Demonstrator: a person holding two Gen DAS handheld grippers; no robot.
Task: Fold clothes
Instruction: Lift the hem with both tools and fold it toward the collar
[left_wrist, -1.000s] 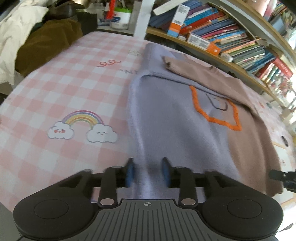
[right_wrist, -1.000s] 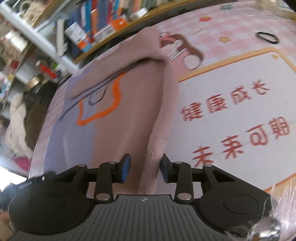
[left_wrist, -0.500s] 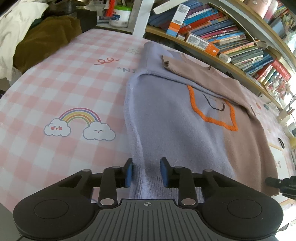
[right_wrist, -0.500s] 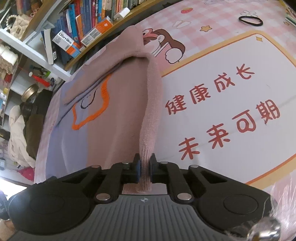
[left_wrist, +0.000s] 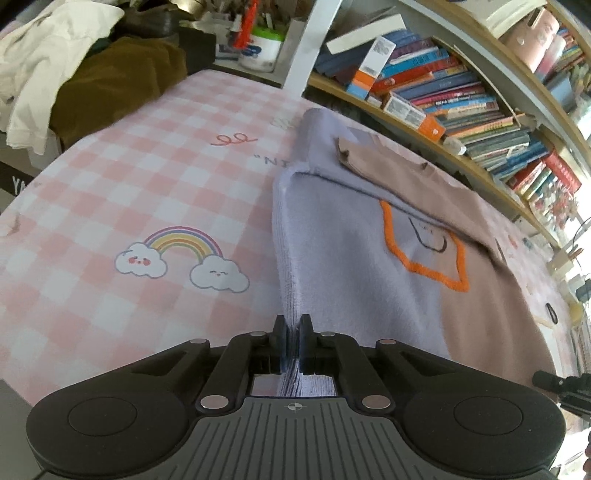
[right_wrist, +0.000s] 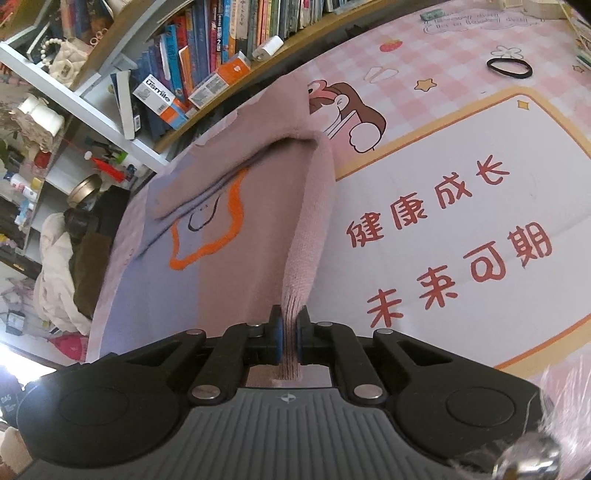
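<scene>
- The left gripper (left_wrist: 292, 341) is clenched on the sweater (left_wrist: 354, 266) hem's lilac corner; the thin pinch may slip when lifted
- The right gripper (right_wrist: 289, 339) grasps the pink corner; uneven lifting between the 2 could skew the fold or undo the folded sleeves (right_wrist: 236, 170)

Sweater (right_wrist: 258, 236) hem in hand-held gripper (right_wrist: 290, 328)

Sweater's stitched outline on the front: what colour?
Orange, on the sweater, straddling its lilac and tan halves; clearest in the left wrist view.

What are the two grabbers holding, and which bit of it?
Both hold the sweater. The left gripper pinches its lilac bottom corner; the right gripper pinches its pinkish-brown bottom corner.
</scene>
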